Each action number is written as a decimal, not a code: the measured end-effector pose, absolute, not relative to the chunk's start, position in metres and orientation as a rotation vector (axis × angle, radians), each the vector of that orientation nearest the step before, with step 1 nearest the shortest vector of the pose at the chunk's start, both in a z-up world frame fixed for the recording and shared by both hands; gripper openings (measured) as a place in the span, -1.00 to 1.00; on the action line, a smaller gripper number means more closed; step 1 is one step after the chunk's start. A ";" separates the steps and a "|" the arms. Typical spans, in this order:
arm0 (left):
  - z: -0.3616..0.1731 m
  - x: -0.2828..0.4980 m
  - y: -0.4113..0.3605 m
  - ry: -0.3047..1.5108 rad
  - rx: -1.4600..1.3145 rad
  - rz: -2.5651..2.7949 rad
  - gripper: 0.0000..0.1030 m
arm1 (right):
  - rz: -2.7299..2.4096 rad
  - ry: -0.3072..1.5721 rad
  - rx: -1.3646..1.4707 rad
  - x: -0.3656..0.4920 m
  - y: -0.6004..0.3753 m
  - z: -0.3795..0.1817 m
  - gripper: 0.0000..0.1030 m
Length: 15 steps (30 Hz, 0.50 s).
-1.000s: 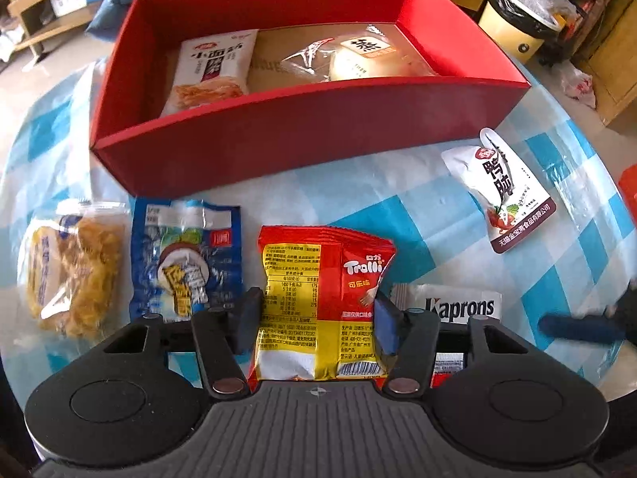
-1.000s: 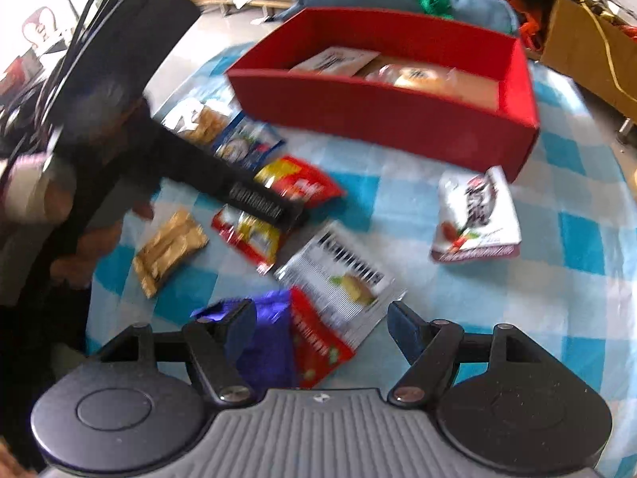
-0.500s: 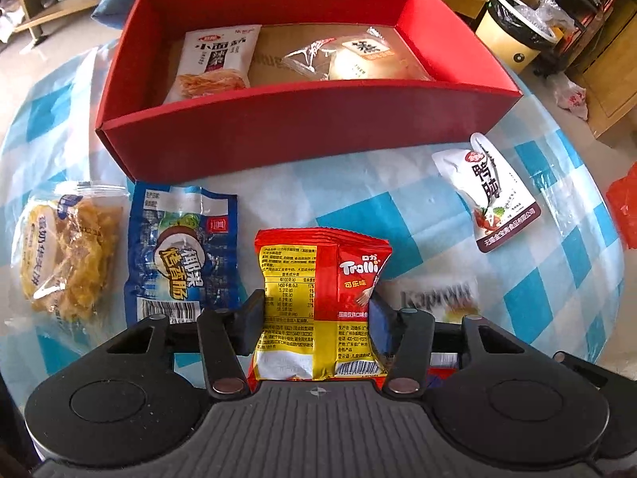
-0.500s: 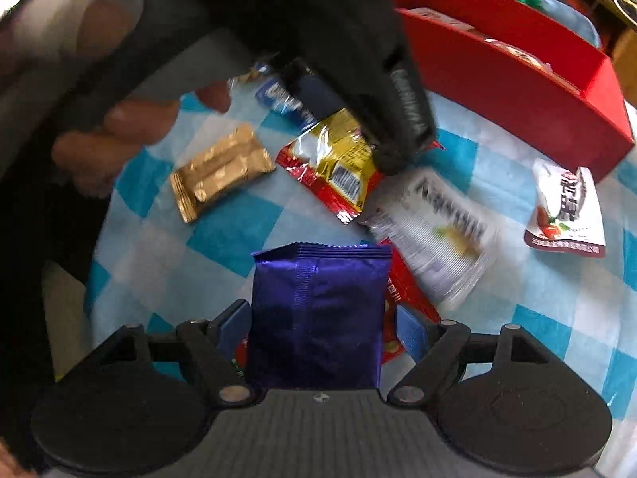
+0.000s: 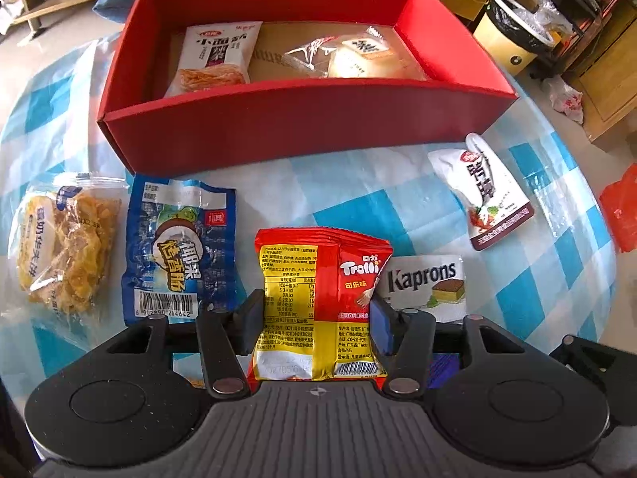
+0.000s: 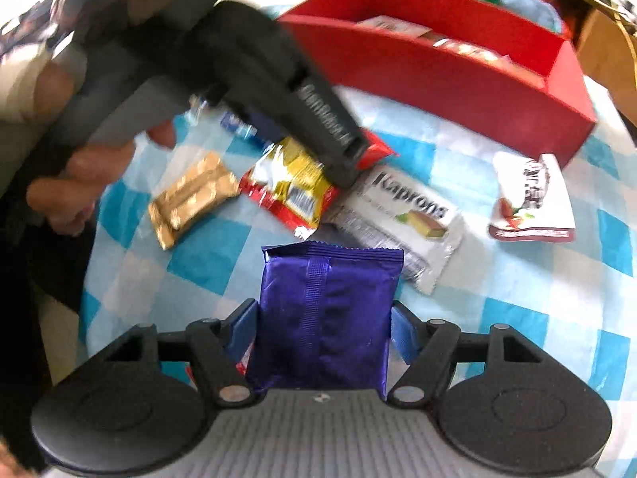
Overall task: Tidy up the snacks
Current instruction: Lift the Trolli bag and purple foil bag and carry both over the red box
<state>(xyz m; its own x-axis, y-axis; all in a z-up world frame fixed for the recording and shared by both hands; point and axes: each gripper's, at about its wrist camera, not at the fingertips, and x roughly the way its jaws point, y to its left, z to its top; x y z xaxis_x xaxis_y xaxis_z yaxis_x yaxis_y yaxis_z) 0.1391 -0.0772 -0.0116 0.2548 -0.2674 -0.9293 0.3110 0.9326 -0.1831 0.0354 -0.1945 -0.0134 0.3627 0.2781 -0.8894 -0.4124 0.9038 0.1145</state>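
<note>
Two handheld grippers work over a table [image 5: 398, 183] covered in a blue-and-white checked cloth, each with a snack between its fingers. The left gripper [image 5: 316, 320] pinches a red and yellow Trolli packet [image 5: 318, 298] by its sides, both blue pads pressed against the wrapper, the packet standing upright just above the cloth. In the right wrist view the same packet lies under the nose of the left gripper, with a hand [image 6: 79, 175] wrapped round its handle at the left.

The right gripper [image 6: 322, 332] has a shiny purple packet [image 6: 324, 318] between its fingers; its jaws have just been closing, and the blue pads sit against the packet's two edges, gripping it.

At the far side of the table stands an open red box [image 5: 302, 123], already holding a white noodle-snack packet [image 5: 215, 59] at its left and a clear-wrapped pastry [image 5: 358, 57] to the right of that.

Still out on the cloth: a clear bag of golden fried pieces [image 5: 63, 243] at the near left, a blue coconut-print packet [image 5: 179, 251] just beside it, a white Kaprons wafer packet [image 5: 426, 283] touching the right edge of the Trolli packet, and a white pouch with a dark red base [image 5: 485, 191] further right, near the box's corner. A gold-wrapped bar [image 6: 191, 199] lies left of the Trolli packet in the right wrist view.

A lined waste bin [image 5: 513, 32] stands on the floor beyond the table.
</note>
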 end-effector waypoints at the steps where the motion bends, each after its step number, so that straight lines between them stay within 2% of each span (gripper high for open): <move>1: -0.010 0.139 -0.077 1.248 0.037 -0.394 0.18 | 0.438 1.103 -0.119 0.036 -0.198 -0.010 0.25; 15: 0.010 0.140 -0.070 1.196 -0.013 -0.387 0.17 | 0.279 0.969 0.026 0.057 -0.243 0.027 0.25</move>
<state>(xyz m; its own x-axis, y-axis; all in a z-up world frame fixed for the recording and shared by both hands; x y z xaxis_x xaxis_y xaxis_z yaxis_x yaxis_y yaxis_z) 0.1397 -0.0704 0.0103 0.3084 -0.2998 -0.9028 0.2858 0.9344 -0.2126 0.0565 -0.2433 0.0266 0.5329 0.2458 -0.8097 -0.2230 0.9639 0.1458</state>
